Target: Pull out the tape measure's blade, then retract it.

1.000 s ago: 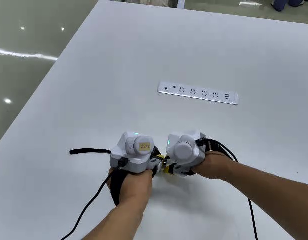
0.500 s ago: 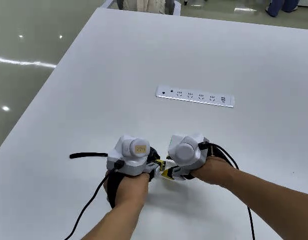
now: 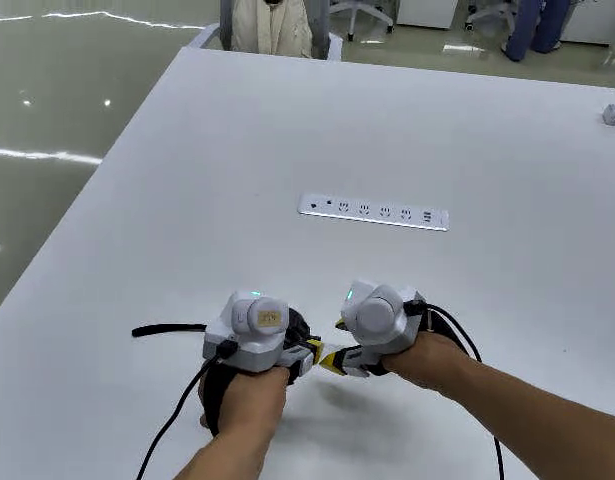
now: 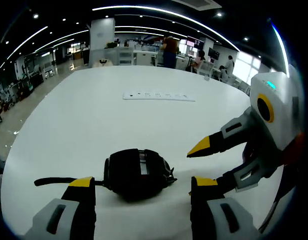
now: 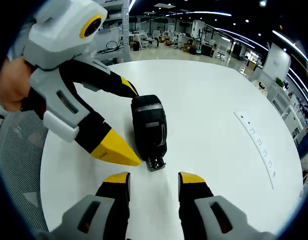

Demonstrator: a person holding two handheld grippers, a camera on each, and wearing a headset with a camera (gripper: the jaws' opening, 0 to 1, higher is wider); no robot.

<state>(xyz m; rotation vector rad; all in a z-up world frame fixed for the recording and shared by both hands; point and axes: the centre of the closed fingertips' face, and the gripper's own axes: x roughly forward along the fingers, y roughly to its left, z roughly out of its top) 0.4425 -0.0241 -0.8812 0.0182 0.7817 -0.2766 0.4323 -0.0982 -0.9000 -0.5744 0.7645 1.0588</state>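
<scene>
Between the spread jaws of the left gripper point(image 4: 143, 184) sits the tape measure point(image 4: 137, 172), hard and likely a bit heavy, and the right gripper point(image 5: 154, 178), jaws apart too, faces its metal hook point(image 5: 156, 163), the best spot to pinch.

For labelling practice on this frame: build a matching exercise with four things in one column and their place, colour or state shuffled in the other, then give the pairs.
Things:
1. tape measure
2. power strip
3. left tool
4. right tool

Descriptions:
A. white, lying farther up the table
B. open, one jaw on each side of the tape measure
C. black, blade not pulled out
D. open, pointing at the end hook

Pairs: 1-C, 2-A, 3-B, 4-D
</scene>
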